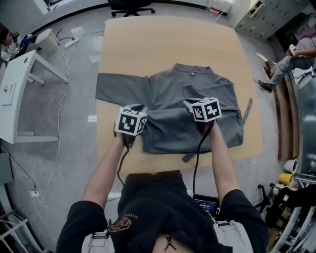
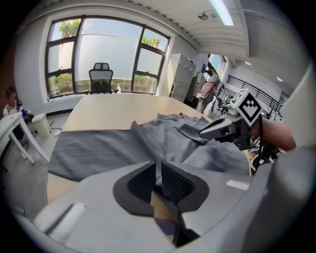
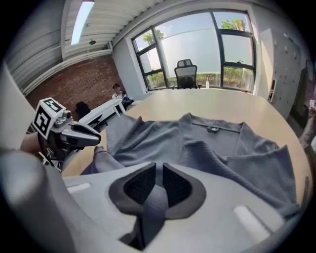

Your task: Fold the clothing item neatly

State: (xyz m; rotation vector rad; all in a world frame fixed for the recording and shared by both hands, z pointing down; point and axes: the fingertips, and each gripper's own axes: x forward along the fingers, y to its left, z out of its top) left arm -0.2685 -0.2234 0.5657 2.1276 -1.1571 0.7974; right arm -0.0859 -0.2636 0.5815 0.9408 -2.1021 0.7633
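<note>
While both tools gripped its near edge, the grey garment (image 1: 197, 94) lay spread on the tan table (image 1: 168, 44), collar away from the person and one sleeve (image 1: 118, 86) reaching out to the table's left edge. The left gripper (image 2: 159, 180) had its jaws nearly together on a thin fold of the cloth at the near left corner. The right gripper (image 3: 159, 185) pinched a thicker pleat of the same cloth nearer the middle, and this ran down between its pads.

The step looked like carrying that hem toward the collar. To do it well, the two hands would likely need to travel together at one height, with the cloth taut between them so that the fold line came out straight. The spread sleeve and the loose strap (image 1: 247, 111) at the right would probably need tucking in.

The tabletop was bare apart from the garment. Around it lay a grey floor (image 1: 74, 148) with a trailing cable (image 1: 61, 99). A white desk (image 1: 17, 84) stood at the left, an office chair (image 1: 131, 6) sat beyond the far edge, and large windows (image 2: 98, 49) lay behind
</note>
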